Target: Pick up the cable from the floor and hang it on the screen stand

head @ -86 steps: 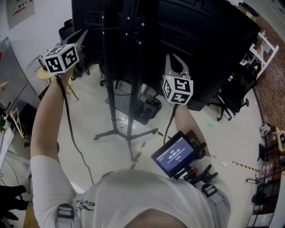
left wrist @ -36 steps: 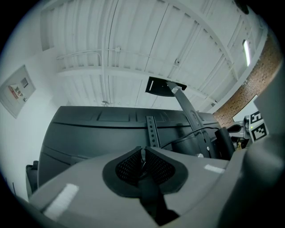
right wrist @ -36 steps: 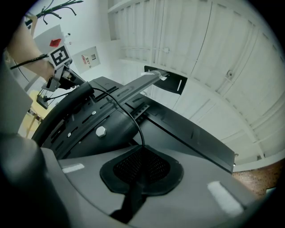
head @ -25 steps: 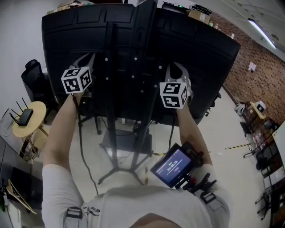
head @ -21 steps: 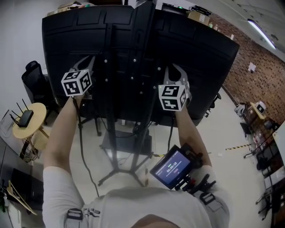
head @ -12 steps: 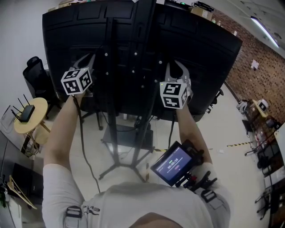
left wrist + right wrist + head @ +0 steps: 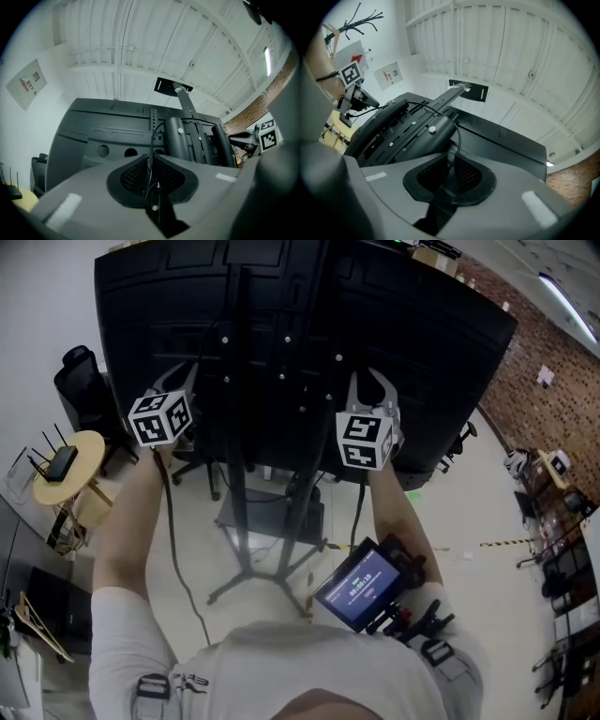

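Head-view scene: a person holds two tongs up against the black rear of a large screen [image 7: 441,343] mounted on its screen stand [image 7: 236,484]. The left tongs [image 7: 151,158] are closed on the thin black cable [image 7: 153,138], which rises from between the pads and arcs right across the stand's mounting column (its round-headed bolts show plainly in both gripper views). The right tongs [image 7: 451,161] have just been opening. The cable runs through the gap between their pads, which stand clear of it, then curves up and left over the column toward the other gripper. Below, the stand's legs spread on the pale floor [image 7: 450,502], and a black office chair [image 7: 80,381] sits off to the left
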`<state>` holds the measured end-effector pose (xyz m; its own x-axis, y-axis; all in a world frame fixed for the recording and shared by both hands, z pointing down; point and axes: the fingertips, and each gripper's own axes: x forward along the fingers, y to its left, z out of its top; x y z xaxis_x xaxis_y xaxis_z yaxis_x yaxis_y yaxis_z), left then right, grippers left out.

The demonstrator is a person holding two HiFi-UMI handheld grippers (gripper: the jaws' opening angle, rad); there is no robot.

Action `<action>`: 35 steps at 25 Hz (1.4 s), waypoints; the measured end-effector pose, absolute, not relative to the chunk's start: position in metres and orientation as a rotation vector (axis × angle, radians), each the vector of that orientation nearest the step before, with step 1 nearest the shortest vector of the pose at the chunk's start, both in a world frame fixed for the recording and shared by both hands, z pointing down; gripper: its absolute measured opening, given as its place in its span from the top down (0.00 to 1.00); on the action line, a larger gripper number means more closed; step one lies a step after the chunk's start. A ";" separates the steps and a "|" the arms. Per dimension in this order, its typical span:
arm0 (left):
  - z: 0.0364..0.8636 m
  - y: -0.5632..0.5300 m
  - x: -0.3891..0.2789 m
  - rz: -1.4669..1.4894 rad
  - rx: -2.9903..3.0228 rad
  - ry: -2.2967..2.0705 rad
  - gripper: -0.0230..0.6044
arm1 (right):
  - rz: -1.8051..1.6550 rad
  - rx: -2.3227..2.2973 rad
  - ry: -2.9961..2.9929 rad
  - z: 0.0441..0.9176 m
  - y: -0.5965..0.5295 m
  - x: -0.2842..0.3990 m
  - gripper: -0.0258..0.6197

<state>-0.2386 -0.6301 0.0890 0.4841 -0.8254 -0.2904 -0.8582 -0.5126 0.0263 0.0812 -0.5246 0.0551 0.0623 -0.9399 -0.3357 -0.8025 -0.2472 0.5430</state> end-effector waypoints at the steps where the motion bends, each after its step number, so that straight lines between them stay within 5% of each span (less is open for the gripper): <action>1: 0.091 -0.627 -0.238 0.397 -2.591 1.498 0.90 | -0.950 2.117 -1.793 0.056 -0.523 0.081 0.86; 18: 0.145 -0.505 -0.210 0.299 -2.436 1.798 0.90 | -0.918 1.904 -2.194 0.107 -0.469 0.088 0.87; 35: 0.231 -0.314 -0.158 0.207 -2.319 2.003 0.94 | -0.457 1.528 -2.683 0.231 -0.374 0.064 0.93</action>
<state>-0.1581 -0.3137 0.2307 0.1414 -0.9788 -0.1479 -0.9884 -0.1480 0.0345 0.0643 -0.3739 0.2305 -0.5207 -0.8444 -0.1258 -0.8384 0.4780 0.2620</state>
